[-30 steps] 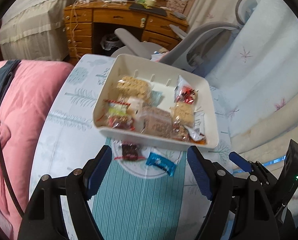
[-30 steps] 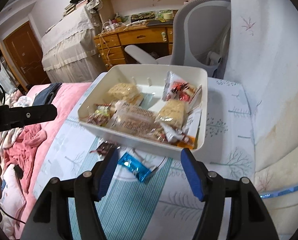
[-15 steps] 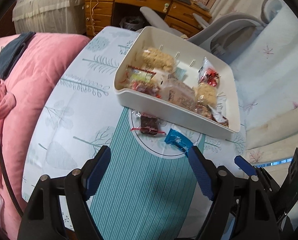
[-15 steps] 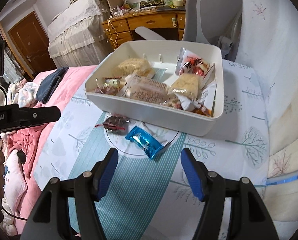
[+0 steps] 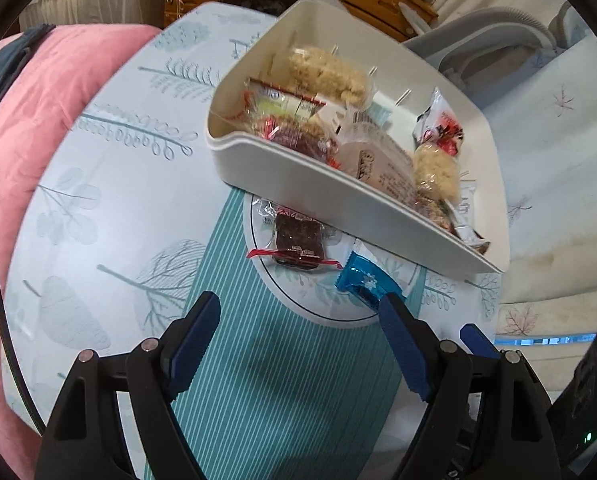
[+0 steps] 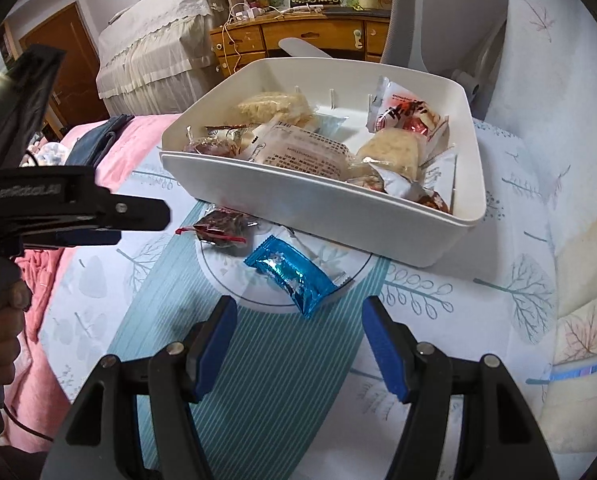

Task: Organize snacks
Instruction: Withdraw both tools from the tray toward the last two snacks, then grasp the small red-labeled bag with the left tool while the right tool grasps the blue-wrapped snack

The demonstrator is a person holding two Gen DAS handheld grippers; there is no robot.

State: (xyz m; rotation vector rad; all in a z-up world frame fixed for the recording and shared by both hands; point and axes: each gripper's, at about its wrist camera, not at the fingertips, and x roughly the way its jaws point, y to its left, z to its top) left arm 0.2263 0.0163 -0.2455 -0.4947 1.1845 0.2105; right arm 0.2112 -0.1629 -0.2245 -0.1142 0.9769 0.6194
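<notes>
Snacks in crinkly wrappers fill the white rectangular plastic bin [image 5: 298, 176] [image 6: 298, 196] on your table [image 5: 98, 208] [image 6: 498, 308], which wears a pale cloth printed with trees and a teal striped band. Inside the bin you can see puffed-rice cakes in clear wrap [image 5: 326, 72] [image 6: 274, 108], a red-and-white foil packet [image 5: 438, 124] [image 6: 406, 114] standing against the far right side, and a large translucent pack with printed text [image 6: 302, 152] leaning on the near wall.

Two pieces lie outside, on the cloth's white circle just in front of the bin. The dark brown bar in a clear wrapper with red ends [image 5: 298, 240] [image 6: 218, 226] sits to the left, close under the bin's near wall. The shiny blue foil sachet [image 5: 366, 284] [image 6: 294, 276] lies to its right, near it but apart.

Your left gripper [image 5: 300, 328] hovers above the striped band with its blue-padded fingers [image 5: 194, 336] spread wide and nothing between them; the blue sachet's end sits just at the tip of its right finger. Your right gripper [image 6: 298, 320] is likewise wide open and empty, its fingers [image 6: 382, 344] bracketing the space just short of the blue sachet. In the right wrist view, the left gripper's black body reaches in from the left at the level of the brown bar.
</notes>
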